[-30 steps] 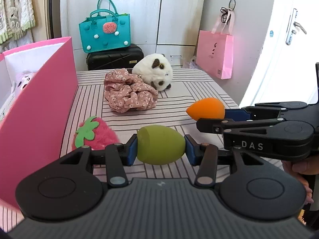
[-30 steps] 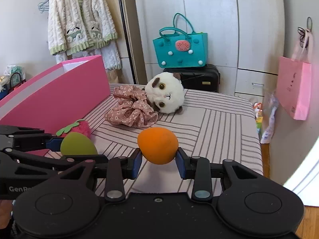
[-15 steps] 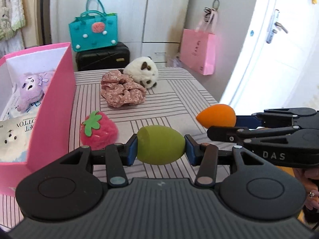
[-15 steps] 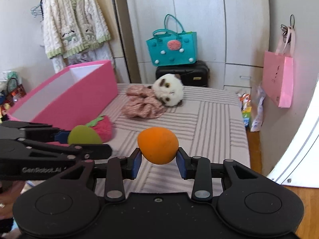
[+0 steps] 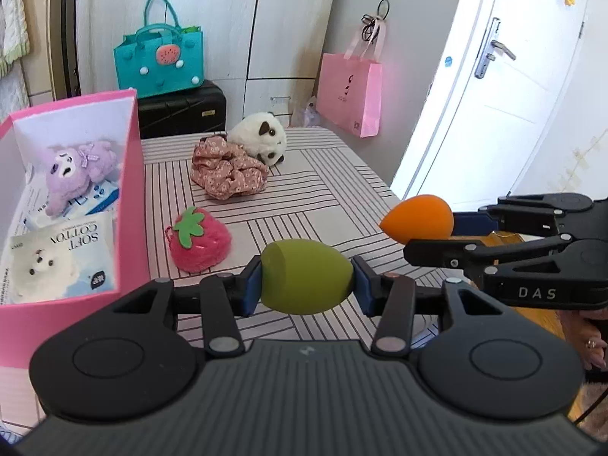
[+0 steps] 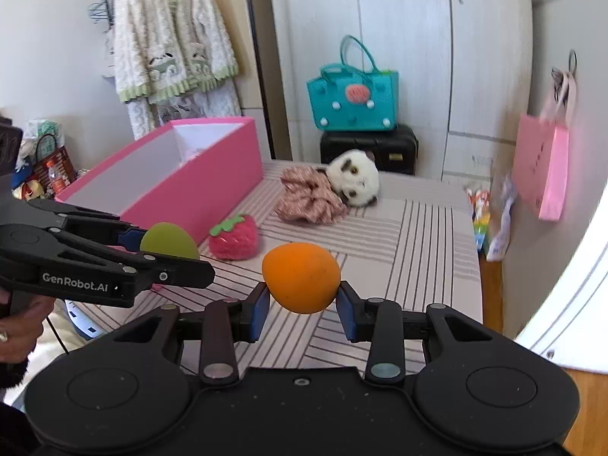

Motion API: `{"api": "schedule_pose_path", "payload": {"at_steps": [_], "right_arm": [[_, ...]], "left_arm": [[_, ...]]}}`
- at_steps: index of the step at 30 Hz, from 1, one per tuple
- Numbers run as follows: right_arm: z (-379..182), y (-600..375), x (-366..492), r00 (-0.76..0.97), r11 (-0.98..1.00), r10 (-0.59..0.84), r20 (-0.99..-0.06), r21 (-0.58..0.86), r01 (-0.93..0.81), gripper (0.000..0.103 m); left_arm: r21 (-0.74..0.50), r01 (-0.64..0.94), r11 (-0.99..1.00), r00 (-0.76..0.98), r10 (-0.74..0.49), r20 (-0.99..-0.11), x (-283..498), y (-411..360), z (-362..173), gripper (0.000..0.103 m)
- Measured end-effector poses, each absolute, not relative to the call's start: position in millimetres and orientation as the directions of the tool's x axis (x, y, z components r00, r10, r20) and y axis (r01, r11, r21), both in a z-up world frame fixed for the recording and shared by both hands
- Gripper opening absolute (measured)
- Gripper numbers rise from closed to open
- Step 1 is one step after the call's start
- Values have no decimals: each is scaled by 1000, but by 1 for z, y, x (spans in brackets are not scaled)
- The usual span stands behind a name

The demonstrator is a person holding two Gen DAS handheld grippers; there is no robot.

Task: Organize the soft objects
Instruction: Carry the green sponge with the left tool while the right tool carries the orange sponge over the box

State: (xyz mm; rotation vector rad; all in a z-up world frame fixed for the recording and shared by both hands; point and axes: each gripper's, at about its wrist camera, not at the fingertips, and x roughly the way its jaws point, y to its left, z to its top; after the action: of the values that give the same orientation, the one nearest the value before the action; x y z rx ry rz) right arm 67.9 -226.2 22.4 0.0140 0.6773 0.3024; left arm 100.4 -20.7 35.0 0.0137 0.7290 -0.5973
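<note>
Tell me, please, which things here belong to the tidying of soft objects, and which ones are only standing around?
Belong to the job:
green sponge, held in left gripper
orange sponge, held in right gripper
strawberry plush
floral scrunchie
panda plush
pink box

Just lying about:
teal bag
black suitcase
pink paper bag
cardigan

Box (image 5: 131, 197) stands along the left edge of the counter (image 5: 334, 190); inside it a plush doll (image 5: 76, 167) lies toward the far end, a tissue pack (image 5: 60, 262) nearer. Strawberry plush (image 5: 199, 243) on the counter just right of the box. Farther back, a scrunchie (image 5: 228, 173) touches a panda plush (image 5: 262, 138) on its right. Behind the counter, a tote bag (image 5: 159, 64) sits on a suitcase (image 5: 182, 112); a paper bag (image 5: 351, 95) hangs at right. Left hand-held gripper (image 5: 307, 279) with one sponge (image 5: 306, 277) is left of the right hand-held gripper (image 6: 302, 298) with another sponge (image 6: 300, 281), both above the counter's near end.
</note>
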Motion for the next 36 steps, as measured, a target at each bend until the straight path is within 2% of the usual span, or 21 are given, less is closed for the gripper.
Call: {"api": "schedule_pose_path", "payload": {"at_steps": [9, 20, 27, 36], "right_arm": [[48, -206, 47, 766, 941, 308, -565, 63, -332, 44], [66, -167, 49, 753, 893, 395, -526, 27, -449, 44], [80, -151, 59, 739, 866, 442, -508, 25, -500, 44], [78, -141, 96, 717, 858, 466, -519, 68, -509, 45]], "left_arm": [[-220, 540, 812, 583, -550, -598, 82, 5, 52, 47], [-153, 506, 849, 659, -495, -567, 73, 40, 73, 47], [-202, 487, 849, 667, -512, -541, 78, 75, 93, 47], [-134, 437, 890, 707, -431, -560, 113, 98, 85, 47]]}}
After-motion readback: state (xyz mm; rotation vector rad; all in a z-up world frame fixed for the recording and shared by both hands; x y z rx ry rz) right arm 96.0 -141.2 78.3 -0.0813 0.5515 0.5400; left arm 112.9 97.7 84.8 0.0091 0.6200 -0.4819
